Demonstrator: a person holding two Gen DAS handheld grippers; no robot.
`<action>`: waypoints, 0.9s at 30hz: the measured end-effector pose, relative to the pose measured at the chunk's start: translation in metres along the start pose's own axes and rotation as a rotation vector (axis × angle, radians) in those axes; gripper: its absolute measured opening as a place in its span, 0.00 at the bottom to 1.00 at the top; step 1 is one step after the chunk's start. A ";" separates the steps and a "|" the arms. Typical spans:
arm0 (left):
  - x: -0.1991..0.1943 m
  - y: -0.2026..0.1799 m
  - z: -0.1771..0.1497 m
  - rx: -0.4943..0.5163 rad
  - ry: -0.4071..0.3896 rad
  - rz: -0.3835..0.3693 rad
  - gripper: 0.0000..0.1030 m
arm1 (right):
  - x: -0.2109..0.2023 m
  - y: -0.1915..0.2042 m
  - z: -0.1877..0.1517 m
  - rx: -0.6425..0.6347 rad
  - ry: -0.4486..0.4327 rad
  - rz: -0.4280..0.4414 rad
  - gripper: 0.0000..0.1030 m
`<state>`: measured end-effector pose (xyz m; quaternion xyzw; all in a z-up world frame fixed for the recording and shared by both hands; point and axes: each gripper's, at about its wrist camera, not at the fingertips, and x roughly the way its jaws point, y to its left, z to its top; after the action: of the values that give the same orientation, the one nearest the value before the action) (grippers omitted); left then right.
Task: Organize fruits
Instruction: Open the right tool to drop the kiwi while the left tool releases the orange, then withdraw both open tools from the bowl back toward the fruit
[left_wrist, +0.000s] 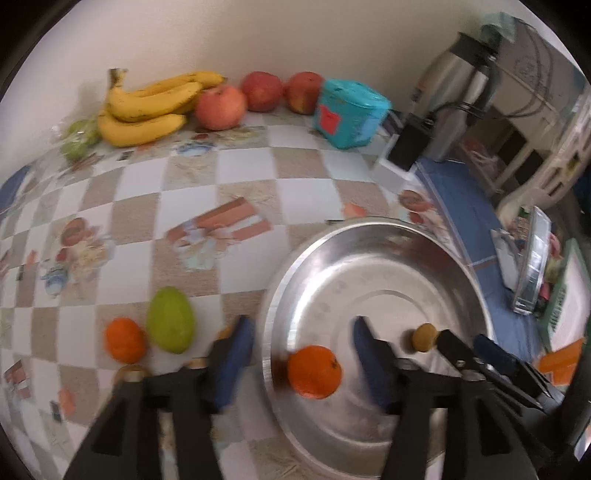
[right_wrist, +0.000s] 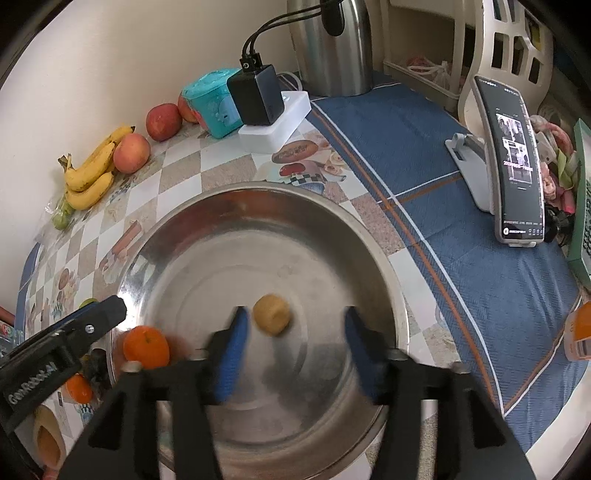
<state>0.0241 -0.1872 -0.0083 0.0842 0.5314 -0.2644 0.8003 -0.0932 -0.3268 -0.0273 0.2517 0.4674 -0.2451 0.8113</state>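
Orange (left_wrist: 314, 372) in steel basin (left_wrist: 373, 236), between gaping left claw (left_wrist: 301, 347) fingers; right claw (right_wrist: 293, 343) empty, spread wide

Both wrist views close above basin (left_wrist: 369, 258)

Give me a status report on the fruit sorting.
Left gripper open, right gripper open, both over the steel bowl. Orange and small yellow fruit in bowl. Second orange and green fruit on table, unobstructed.

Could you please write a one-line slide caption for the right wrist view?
Open right gripper above a steel bowl holding an orange and a small tan fruit.
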 end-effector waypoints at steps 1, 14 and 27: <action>-0.002 0.003 0.000 -0.008 -0.002 0.018 0.68 | -0.001 0.000 0.000 0.001 -0.002 0.001 0.60; -0.009 0.064 -0.014 -0.214 0.033 0.233 0.79 | -0.006 0.008 -0.002 -0.028 -0.007 0.007 0.61; -0.015 0.091 -0.026 -0.306 0.017 0.316 1.00 | -0.005 0.012 -0.004 -0.049 -0.016 0.000 0.83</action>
<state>0.0452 -0.0947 -0.0189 0.0463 0.5522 -0.0515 0.8308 -0.0908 -0.3142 -0.0222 0.2295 0.4669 -0.2355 0.8209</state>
